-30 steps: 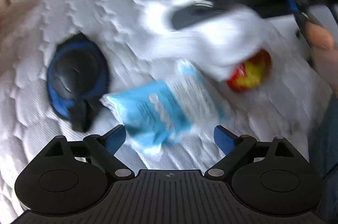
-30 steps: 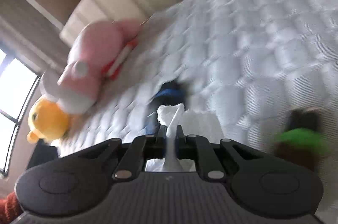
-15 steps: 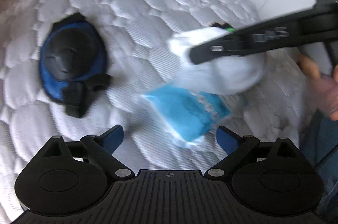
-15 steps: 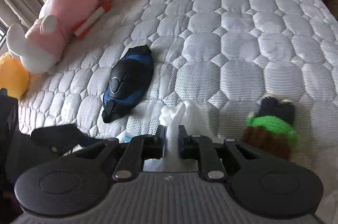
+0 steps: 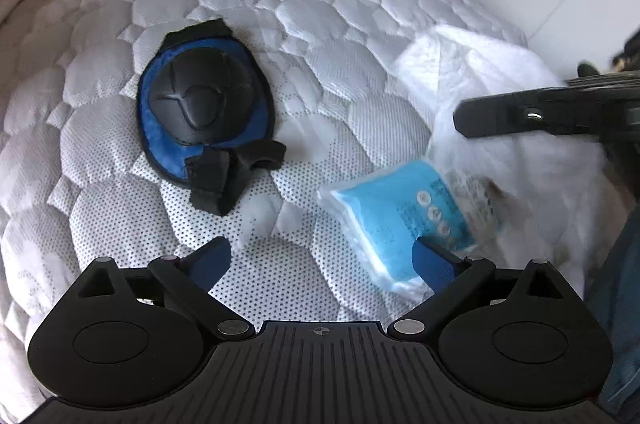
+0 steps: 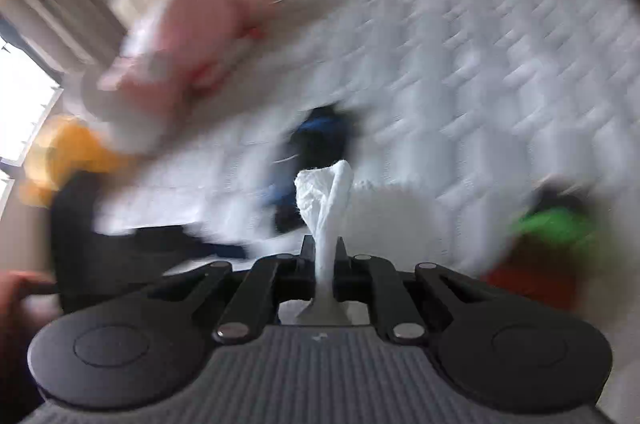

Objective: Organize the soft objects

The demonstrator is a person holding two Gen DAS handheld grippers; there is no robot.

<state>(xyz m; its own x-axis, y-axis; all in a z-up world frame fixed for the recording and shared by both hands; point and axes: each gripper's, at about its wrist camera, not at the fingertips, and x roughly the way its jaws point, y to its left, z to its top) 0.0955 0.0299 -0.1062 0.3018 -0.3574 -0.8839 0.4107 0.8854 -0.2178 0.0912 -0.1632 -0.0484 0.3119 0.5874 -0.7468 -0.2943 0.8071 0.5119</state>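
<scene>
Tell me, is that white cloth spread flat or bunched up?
Bunched: the white cloth is pinched into a twist by the right tool.

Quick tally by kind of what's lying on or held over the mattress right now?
Plush toys: 2, pink and yellow
Knitted toy, green-topped: 1
Blue-black pad: 1
Blue packet: 1
White cloth, clamped in right gripper: 1
Total: 6

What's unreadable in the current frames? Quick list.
- Right wrist view: motion blur smears the pink plush toy, yellow plush toy and green-and-brown knitted toy; no details.
- Left wrist view: print on the light blue plastic packet too small and blurred; the left gripper finger covers one corner.
- Left wrist view: the right gripper crosses the crumpled white tissue-like bundle, hiding its far side.
</scene>
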